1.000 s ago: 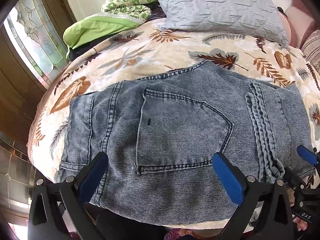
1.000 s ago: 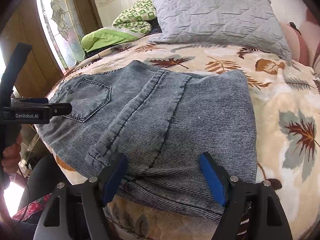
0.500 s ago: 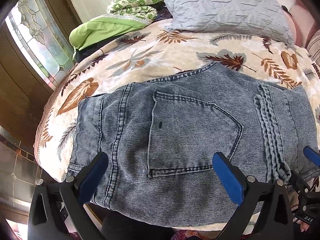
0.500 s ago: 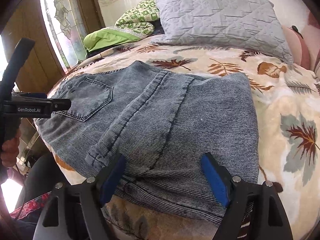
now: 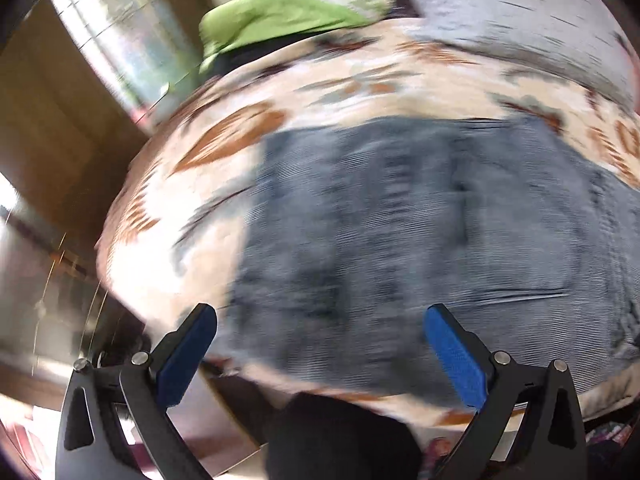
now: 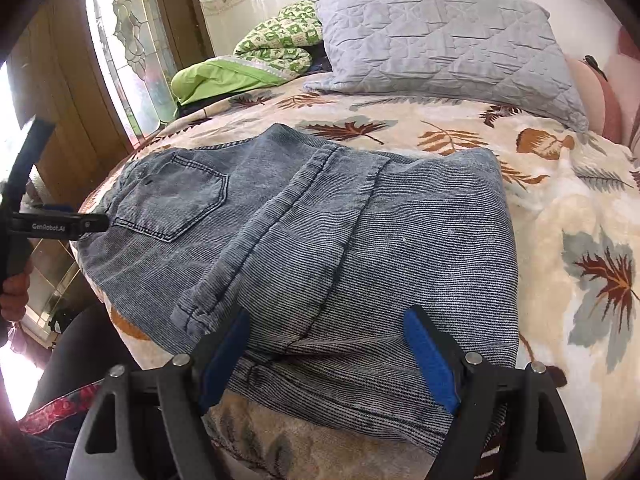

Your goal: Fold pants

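Note:
The grey-blue denim pants lie folded on the leaf-print bed blanket, back pocket at the left, leg hems across the middle. My right gripper is open and empty, hovering over the near edge of the fold. My left gripper is open and empty, over the pants' left near edge; that view is motion-blurred. The left gripper also shows in the right wrist view at the pants' left end.
A grey quilted pillow and green folded bedding lie at the head of the bed. A stained-glass window and wood panels stand at the left. The blanket extends right of the pants. My dark-clothed legs are by the bed's near edge.
The left gripper has swung quickly to the left, so the pants sit further right in its view and the image is blurred. The right gripper has barely moved.

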Motion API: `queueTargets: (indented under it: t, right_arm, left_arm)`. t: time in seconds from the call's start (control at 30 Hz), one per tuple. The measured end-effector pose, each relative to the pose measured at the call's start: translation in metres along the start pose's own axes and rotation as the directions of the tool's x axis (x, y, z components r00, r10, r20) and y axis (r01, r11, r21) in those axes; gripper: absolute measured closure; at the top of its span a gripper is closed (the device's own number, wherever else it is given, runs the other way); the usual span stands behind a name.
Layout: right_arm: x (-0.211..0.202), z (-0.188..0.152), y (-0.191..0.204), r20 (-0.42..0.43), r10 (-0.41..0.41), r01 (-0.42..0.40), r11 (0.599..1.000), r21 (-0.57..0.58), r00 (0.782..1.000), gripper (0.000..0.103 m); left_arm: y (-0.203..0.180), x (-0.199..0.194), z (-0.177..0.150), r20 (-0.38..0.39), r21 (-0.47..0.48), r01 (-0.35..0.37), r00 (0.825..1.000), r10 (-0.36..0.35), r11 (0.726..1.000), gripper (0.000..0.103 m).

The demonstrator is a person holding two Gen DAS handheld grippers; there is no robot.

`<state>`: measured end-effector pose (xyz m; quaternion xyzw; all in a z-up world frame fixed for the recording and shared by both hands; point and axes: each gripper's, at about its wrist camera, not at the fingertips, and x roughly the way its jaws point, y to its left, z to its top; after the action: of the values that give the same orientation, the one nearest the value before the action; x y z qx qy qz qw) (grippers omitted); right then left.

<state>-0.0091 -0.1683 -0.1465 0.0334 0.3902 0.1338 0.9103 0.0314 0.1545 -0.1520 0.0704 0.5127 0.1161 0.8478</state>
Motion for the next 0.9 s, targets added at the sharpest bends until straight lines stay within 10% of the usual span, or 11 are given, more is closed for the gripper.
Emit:
queueTargets:
  t: [0.43, 0.9]
  right_arm:
    - [-0.001, -0.002, 0.002, 0.013, -0.013, 0.013, 1.000, -0.016, 1.000, 0.021]
    - [-0.002, -0.004, 0.003, 0.015, -0.019, 0.019, 1.000, -0.023, 1.000, 0.021]
  left_arm:
    - [0.066, 0.008, -0.014, -0.022, -0.140, 0.124, 0.992, -0.128, 0.982, 0.000]
    - [0.074, 0.035, -0.025, -0.040, -0.302, 0.370, 0.916, -0.399, 0.879, 0.000]
